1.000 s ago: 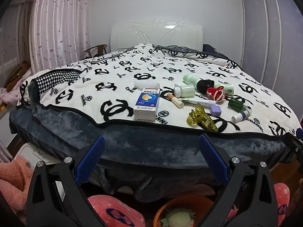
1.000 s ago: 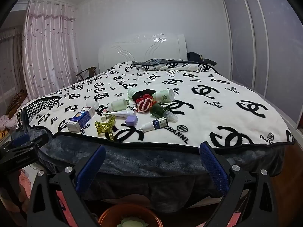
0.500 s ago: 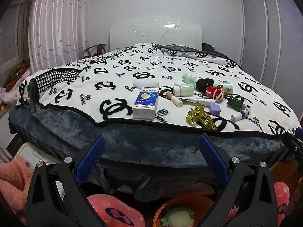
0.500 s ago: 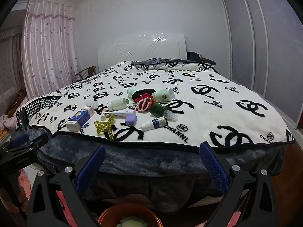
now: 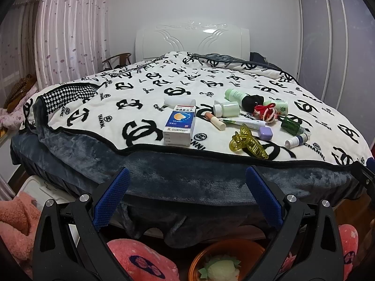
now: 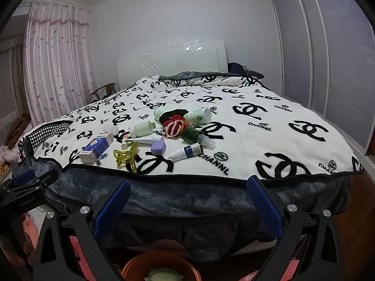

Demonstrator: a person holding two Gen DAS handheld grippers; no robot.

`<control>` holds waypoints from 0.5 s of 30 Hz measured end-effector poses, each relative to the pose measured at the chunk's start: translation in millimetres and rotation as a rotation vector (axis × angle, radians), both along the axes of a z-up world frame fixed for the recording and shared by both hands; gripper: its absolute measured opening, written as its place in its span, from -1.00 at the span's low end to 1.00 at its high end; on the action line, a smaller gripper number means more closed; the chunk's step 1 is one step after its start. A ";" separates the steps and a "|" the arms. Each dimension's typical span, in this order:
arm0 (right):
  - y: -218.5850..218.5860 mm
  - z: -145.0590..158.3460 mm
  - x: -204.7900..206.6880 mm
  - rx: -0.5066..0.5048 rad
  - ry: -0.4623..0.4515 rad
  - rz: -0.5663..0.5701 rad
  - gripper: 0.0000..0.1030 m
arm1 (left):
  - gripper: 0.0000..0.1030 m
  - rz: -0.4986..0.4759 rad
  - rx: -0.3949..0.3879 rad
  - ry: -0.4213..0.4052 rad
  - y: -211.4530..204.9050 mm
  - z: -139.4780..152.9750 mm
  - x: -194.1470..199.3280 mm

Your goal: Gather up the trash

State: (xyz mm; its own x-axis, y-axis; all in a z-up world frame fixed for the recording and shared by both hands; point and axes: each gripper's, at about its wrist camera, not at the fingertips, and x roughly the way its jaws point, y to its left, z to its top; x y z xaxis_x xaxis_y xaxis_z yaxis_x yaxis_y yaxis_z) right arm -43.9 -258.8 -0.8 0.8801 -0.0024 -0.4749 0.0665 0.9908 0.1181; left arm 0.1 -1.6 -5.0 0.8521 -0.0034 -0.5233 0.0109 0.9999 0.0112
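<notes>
Left gripper [image 5: 185, 199]: fingers spread wide apart, holding nothing, below the near edge of the bed. Right gripper [image 6: 186, 207]: fingers likewise wide apart, holding nothing.

View differences: the left wrist view alone shows pink plush fabric [image 5: 14, 220] at lower left and pink slippers [image 5: 140, 264] beside an orange bin [image 5: 225, 255]; it catches only a dark sliver of the right gripper at its right edge. The right wrist view alone shows the left gripper's black body at its left edge and the wardrobe doors [image 6: 311, 53] at full height. The bin rim [image 6: 161, 267] with pale crumpled contents appears in both.

Items, clustered on the near part of the monogram blanket [image 5: 140, 93], centre-right in the left view:
- 1 blue-and-white medicine box [image 5: 180, 124], lying flat, nearest the left.
- 1 yellow-green translucent hair claw [image 5: 247, 143], nearest the edge.
- 1 lilac case [image 5: 265, 133], just beside the claw.
- 1 white tube [image 5: 243, 122].
- 1 peach-capped stick [image 5: 214, 121].
- 3 pale green bottles [image 5: 226, 109], all on their sides.
- 1 dark green bottle [image 5: 291, 125].
- 1 small blue-labelled dropper bottle [image 5: 297, 139].
- 1 red-and-white cord bundle [image 5: 267, 113].
- 1 black fabric lump [image 5: 252, 101].
- 1 white roll [image 5: 179, 101], far side of the box.
</notes>
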 end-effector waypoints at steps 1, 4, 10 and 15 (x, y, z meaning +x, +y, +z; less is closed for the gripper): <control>-0.4 -0.2 0.2 0.001 0.001 -0.002 0.90 | 0.87 0.001 0.002 0.001 -0.1 -0.3 0.1; -0.8 -1.2 -0.3 0.006 0.004 -0.004 0.90 | 0.87 0.001 0.002 0.005 0.3 -1.1 0.3; -0.7 -2.0 0.2 0.009 0.007 0.001 0.90 | 0.87 0.004 0.001 0.009 1.3 -1.0 -1.1; -0.2 -2.4 0.2 0.012 0.008 0.002 0.90 | 0.87 0.004 0.004 0.011 1.0 -0.9 -3.4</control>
State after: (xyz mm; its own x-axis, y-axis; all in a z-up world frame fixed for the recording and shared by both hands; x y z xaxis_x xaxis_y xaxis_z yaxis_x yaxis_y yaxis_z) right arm -43.7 -259.1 -3.2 0.8761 0.0050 -0.4822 0.0656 0.9894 0.1293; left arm -3.2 -0.6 -5.9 0.8464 0.0017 -0.5325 0.0073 0.9999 0.0148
